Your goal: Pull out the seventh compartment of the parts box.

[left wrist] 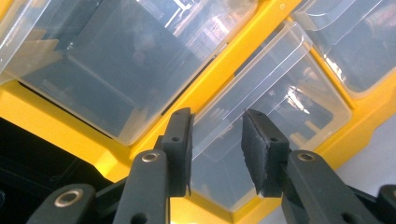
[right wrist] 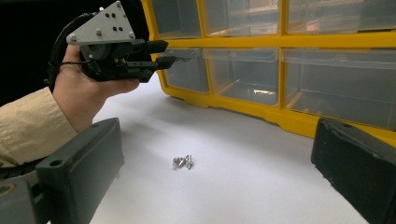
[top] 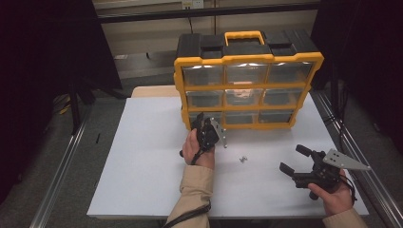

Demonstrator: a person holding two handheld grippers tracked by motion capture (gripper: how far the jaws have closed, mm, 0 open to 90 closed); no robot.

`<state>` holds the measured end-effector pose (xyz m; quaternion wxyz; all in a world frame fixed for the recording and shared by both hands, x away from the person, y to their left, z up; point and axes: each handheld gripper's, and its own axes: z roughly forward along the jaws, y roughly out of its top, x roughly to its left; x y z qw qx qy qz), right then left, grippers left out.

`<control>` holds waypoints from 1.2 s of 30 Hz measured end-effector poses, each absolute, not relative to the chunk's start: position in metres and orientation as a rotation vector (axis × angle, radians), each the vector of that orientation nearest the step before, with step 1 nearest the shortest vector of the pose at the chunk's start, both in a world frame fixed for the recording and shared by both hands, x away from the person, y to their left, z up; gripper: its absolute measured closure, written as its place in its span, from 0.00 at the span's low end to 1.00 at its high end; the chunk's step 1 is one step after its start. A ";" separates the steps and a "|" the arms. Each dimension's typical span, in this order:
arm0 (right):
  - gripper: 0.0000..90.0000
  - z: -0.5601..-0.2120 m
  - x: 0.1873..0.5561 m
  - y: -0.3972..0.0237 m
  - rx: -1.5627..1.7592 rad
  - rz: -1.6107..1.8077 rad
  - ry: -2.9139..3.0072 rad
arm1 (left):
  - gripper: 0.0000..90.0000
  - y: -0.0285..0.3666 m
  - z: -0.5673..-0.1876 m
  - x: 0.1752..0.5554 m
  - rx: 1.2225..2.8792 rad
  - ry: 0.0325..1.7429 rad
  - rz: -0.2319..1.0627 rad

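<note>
Nearest the high camera, the right tongs lie low in the person's right hand close to the bench's near right corner, pointing left across the white bench with jaws spread wide and nothing between them. In the right gripper view those two black jaws stand far apart at the bottom corners, and a little cluster of small metal screws lies on the bare bench surface between them, well clear of both. From above, the screws sit roughly mid-bench, between the two hands and a little nearer the left hand.

At the bench's far edge stands the yellow organizer case, upright, with three rows of clear drawers and a black top with a yellow handle. The left tongs are raised in the left hand to the case's lower left corner, aimed at the bottom-left drawer. In the left gripper view the pads are partly closed around the front lip of that clear drawer: the plastic edge runs through the gap, seeming to meet the left-hand pad, while a sliver of space shows beside the other, so a firm pinch cannot be confirmed. The drawer looks seated in its slot.
</note>
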<state>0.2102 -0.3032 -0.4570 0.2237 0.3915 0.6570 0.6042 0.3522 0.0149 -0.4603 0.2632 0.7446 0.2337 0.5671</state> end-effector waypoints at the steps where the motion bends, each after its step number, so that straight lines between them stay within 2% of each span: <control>1: 0.02 -0.457 0.210 -0.303 1.076 1.667 1.812 | 0.71 0.015 -0.460 0.352 2.011 0.625 1.540; 36: 0.02 -0.457 0.211 -0.303 1.082 1.670 1.801 | 0.71 0.015 -0.458 0.334 2.026 0.650 1.519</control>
